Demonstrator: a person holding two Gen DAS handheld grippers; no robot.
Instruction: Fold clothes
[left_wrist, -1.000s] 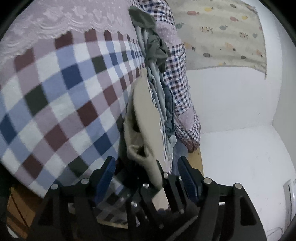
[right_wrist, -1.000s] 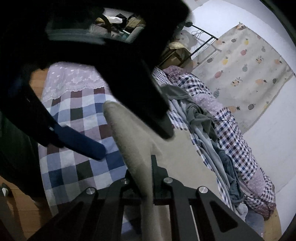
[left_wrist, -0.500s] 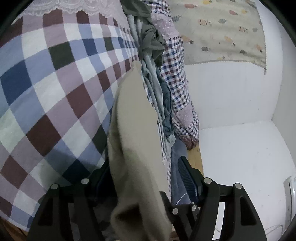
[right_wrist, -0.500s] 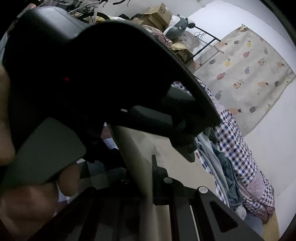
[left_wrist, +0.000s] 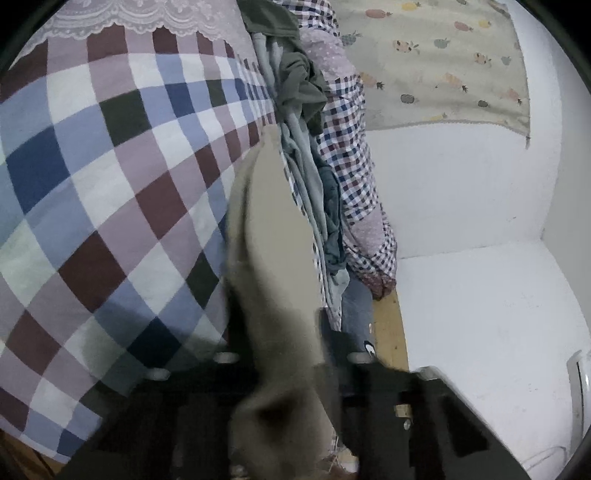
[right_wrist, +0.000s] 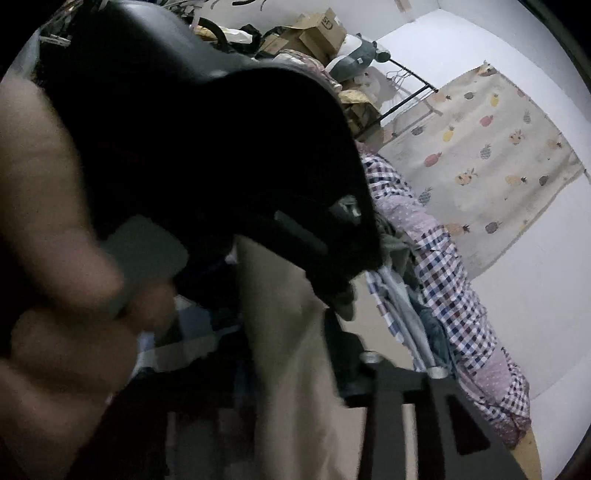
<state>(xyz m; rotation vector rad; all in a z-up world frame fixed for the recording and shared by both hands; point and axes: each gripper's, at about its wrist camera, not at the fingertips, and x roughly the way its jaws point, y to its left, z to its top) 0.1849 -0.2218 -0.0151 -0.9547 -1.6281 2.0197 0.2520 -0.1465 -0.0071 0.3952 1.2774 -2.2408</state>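
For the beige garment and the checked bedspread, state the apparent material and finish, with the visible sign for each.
Beige garment: seemingly soft, matte knit or fleece; it drapes limply with no sheen. Checked bedspread: likely woven cotton, matte; flat printed squares and a lace-trimmed edge.

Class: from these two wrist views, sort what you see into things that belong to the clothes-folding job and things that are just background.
Part of the job:
beige garment
pile of unfolded clothes
left gripper
right gripper
checked bedspread, the work surface

Just lying about:
pineapple-print curtain
cardboard boxes
plush toy
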